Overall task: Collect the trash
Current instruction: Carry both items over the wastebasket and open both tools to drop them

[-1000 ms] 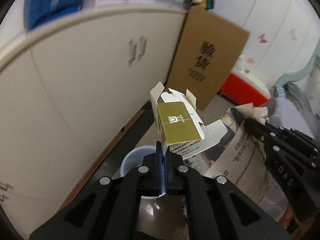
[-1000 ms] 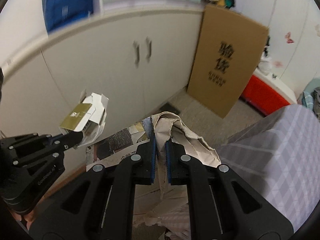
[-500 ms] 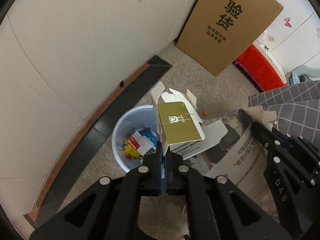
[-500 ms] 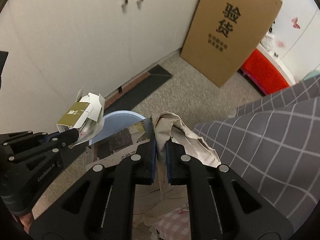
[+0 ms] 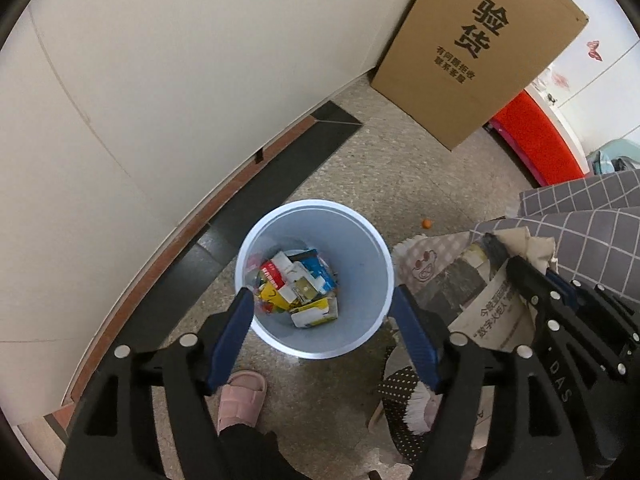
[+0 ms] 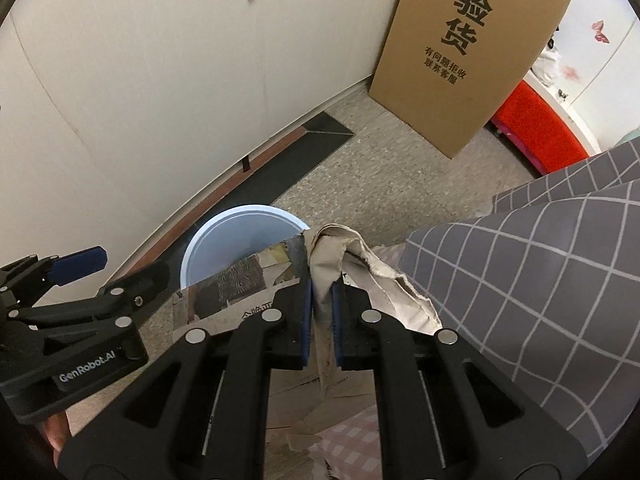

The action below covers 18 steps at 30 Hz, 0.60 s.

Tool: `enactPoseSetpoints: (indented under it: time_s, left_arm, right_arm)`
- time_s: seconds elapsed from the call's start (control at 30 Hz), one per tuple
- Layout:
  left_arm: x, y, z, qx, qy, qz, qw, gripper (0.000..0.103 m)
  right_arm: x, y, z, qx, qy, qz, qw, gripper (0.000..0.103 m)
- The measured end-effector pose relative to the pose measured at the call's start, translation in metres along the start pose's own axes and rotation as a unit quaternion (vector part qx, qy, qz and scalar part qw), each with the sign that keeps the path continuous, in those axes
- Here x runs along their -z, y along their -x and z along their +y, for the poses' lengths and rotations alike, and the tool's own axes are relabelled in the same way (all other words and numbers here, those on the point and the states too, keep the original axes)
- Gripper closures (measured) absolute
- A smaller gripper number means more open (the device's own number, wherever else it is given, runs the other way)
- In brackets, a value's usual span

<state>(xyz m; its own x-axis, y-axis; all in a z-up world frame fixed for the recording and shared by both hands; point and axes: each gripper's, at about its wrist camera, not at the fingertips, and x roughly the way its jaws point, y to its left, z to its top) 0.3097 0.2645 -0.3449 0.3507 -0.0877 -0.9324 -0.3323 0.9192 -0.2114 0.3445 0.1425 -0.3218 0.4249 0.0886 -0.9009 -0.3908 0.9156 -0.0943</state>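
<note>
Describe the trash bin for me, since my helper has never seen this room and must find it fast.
Start at the tall brown cardboard box leaning on the white cabinets, then come down the speckled floor toward the camera. The bin stands there, between the left hand-held gripper's open fingers. It is the only round, pale blue thing, with colourful cartons inside.

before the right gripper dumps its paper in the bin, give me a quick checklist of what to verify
1. Right gripper shut on the crumpled paper: ok.
2. Left gripper open and holding nothing: ok.
3. Blue bin upright, mouth open, room above the cartons inside: ok.
4. Paper over the bin mouth: not ok, it hangs beside the rim.
5. Left gripper out of the drop path: not ok, it hovers over the bin.
6. Paper will fit through the mouth: cannot tell.
</note>
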Motion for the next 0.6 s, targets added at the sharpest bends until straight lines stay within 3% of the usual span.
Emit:
enactPoseSetpoints:
  time_s: [0.27,0.6]
  left_arm:
    - [0.006,0.002,0.019,-0.015,0.016,-0.003,0.9998,0.029]
    - [0.015,-0.001,0.046,-0.062,0.022,-0.012,0.9977,0.028]
  right_arm:
    - [-0.002,-0.001,0.008,-0.014,0.002,-0.001,1.000,0.094]
    - [-0.012,-0.012,0.030,-0.026,0.007,-0.011,1.000,0.094]
